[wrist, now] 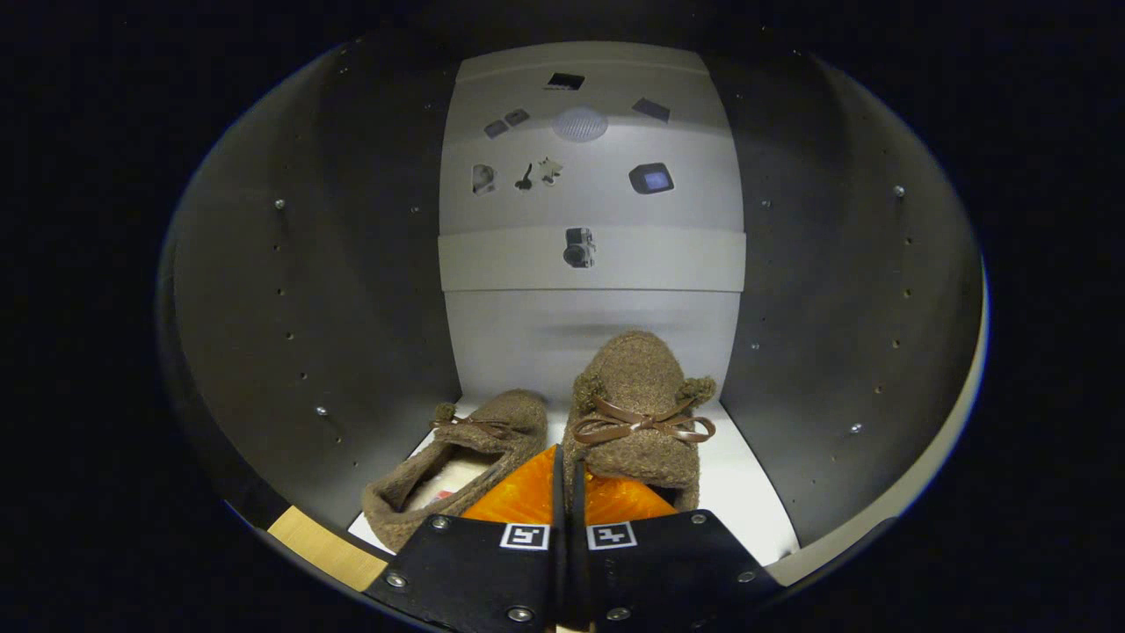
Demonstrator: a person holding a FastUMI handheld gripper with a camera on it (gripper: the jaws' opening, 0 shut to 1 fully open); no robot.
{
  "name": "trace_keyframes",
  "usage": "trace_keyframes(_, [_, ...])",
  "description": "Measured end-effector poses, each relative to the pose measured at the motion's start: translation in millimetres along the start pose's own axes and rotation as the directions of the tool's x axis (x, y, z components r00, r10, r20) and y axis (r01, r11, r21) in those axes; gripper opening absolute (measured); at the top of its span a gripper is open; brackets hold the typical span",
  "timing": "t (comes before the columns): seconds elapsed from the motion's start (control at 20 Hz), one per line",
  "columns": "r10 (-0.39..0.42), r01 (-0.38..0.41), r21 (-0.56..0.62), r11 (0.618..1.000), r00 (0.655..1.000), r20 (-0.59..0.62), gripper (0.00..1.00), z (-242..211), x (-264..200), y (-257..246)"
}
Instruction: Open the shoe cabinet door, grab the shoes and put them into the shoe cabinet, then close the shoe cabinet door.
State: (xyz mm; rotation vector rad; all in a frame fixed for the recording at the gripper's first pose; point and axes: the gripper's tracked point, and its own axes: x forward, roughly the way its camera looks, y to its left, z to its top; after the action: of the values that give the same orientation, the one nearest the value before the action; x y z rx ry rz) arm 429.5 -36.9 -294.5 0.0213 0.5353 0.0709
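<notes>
While the gripper reaches inside the shoe cabinet, its fingers sit nearly closed, pinching the near heel edge of the right slipper; the left slipper lies just beside it. Judgement: set the held slipper flat on the white shelf, parallel to its mate, and spread the fingers only once the sole rests.

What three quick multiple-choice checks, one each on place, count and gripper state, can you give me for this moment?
1. Where is the left shoe?
A. on the cabinet floor
B. on the upper shelf
C. outside the cabinet

2. How many brown shoes are in view?
A. one
B. two
C. three

3. What is the gripper doing?
A. wide open
B. shut on the right shoe
C. shut on nothing

Key: 1 A, it lies on the white floor; 2 B, a pair side by side; 3 B, the fingers pinch its heel edge.
</notes>
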Motion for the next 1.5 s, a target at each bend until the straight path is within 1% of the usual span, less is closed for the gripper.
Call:
trace_keyframes(0.15, [0.002, -0.002, 0.016, 1.000, 0.999, -0.032, 0.03, -11.6, 23.9, -4.5])
trace_keyframes(0.2, [-0.002, 0.003, 0.018, 1.000, 0.999, -0.036, 0.05, -12.6, 31.3, -6.8])
trace_keyframes(0.3, [0.023, -0.020, 0.043, 0.999, 0.998, -0.058, 0.10, -14.9, 41.6, -3.1])
trace_keyframes(0.35, [0.024, -0.021, 0.051, 0.998, 0.998, -0.059, 0.13, -14.4, 43.7, -3.5])
trace_keyframes(0.45, [0.011, -0.008, 0.051, 0.999, 0.998, -0.058, 0.14, -13.8, 41.6, -6.6])
trace_keyframes(0.55, [0.019, -0.015, 0.059, 0.998, 0.998, -0.062, 0.16, -12.2, 38.1, -5.2])
trace_keyframes(0.6, [0.022, -0.017, 0.071, 0.997, 0.998, -0.065, 0.21, -11.2, 34.8, -5.2])
trace_keyframes(0.65, [0.020, -0.014, 0.084, 0.996, 0.997, -0.069, 0.25, -10.3, 29.6, -4.5])
trace_keyframes(0.7, [0.019, -0.012, 0.092, 0.996, 0.997, -0.071, 0.35, -8.6, 24.1, -3.6])
trace_keyframes(0.75, [0.029, -0.020, 0.099, 0.995, 0.996, -0.083, 0.41, -10.1, 19.3, 0.0])
trace_keyframes(0.8, [0.022, -0.013, 0.096, 0.995, 0.995, -0.093, 0.53, -12.2, 13.8, 1.8])
trace_keyframes(0.9, [-0.017, 0.021, 0.056, 0.998, 0.997, -0.071, 0.65, -5.6, -2.3, -0.1])
trace_keyframes(1.05, [-0.039, 0.039, 0.015, 0.999, 0.999, -0.019, 0.70, 7.7, -34.1, 9.9])
trace_keyframes(1.15, [-0.049, 0.049, 0.008, 0.999, 0.999, -0.003, 0.75, 12.0, -55.6, 16.0])
trace_keyframes(1.3, [-0.070, 0.070, 0.020, 0.997, 0.997, 0.019, 0.83, 14.3, -91.6, 27.5])
trace_keyframes(1.5, [-0.094, 0.092, 0.052, 0.994, 0.995, 0.038, 0.88, 10.3, -146.9, 43.9])
